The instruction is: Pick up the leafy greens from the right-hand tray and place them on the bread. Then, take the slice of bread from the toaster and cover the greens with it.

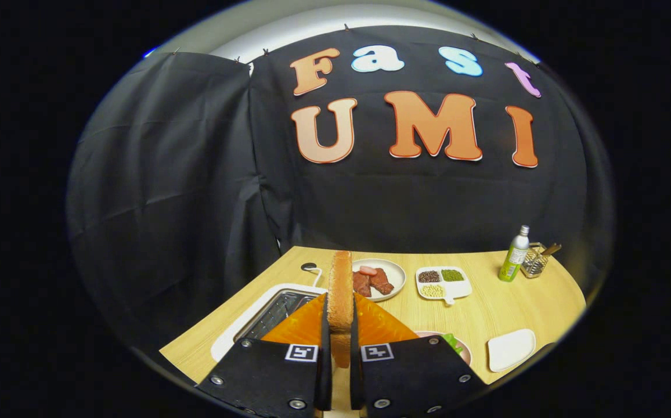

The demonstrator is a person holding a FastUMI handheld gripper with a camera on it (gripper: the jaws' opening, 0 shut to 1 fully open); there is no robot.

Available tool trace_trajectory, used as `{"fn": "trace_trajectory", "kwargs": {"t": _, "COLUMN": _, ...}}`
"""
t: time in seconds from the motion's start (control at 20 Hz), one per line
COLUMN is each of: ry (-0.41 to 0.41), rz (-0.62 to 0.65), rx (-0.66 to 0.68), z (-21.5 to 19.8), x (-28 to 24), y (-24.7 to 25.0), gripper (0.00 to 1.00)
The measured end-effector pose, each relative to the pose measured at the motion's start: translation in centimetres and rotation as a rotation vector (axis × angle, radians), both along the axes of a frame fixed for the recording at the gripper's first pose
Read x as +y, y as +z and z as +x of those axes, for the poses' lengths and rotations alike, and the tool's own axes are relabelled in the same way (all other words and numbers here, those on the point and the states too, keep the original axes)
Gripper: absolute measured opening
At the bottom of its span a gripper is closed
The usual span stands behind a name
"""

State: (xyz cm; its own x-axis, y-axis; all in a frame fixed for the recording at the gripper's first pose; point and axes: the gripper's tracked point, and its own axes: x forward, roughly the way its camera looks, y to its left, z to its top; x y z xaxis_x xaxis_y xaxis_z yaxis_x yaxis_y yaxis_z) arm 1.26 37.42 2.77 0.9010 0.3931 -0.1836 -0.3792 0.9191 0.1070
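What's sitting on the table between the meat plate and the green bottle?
In the gripper view, a white divided dish of seeds or beans lies between the meat plate and the green bottle. The gripper holds the bread slice.

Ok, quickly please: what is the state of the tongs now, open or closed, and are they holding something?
Tongs: closed on the slice of bread, held upright on its edge between both fingers, above the table.

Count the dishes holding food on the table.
3: a meat plate beyond the tool, a divided tray beside it, and a greens plate, part-hidden behind the tool.
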Motion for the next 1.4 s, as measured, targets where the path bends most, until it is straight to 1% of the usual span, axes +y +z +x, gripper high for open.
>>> {"fn": "trace_trajectory", "kwargs": {"t": 0.15, "ry": -0.016, "rz": -0.01, "rx": 0.024, "z": 0.4, "x": -1.6, "y": -1.6, "gripper": 0.13}}
{"fn": "trace_trajectory", "kwargs": {"t": 0.6, "ry": -0.03, "rz": -0.02, "rx": 0.113, "z": 1.1, "x": -5.0, "y": -7.4, "gripper": 0.13}}
{"fn": "trace_trajectory", "kwargs": {"t": 1.0, "ry": 0.002, "rz": -0.019, "rx": 0.22, "z": 1.8, "x": -6.3, "y": -12.8, "gripper": 0.13}}
{"fn": "trace_trajectory", "kwargs": {"t": 1.35, "ry": -0.007, "rz": -0.013, "rx": 0.229, "z": 3.0, "x": -9.0, "y": -13.6, "gripper": 0.13}}
{"fn": "trace_trajectory", "kwargs": {"t": 1.4, "ry": -0.015, "rz": -0.012, "rx": 0.234, "z": 3.2, "x": -9.6, "y": -13.9, "gripper": 0.16}}
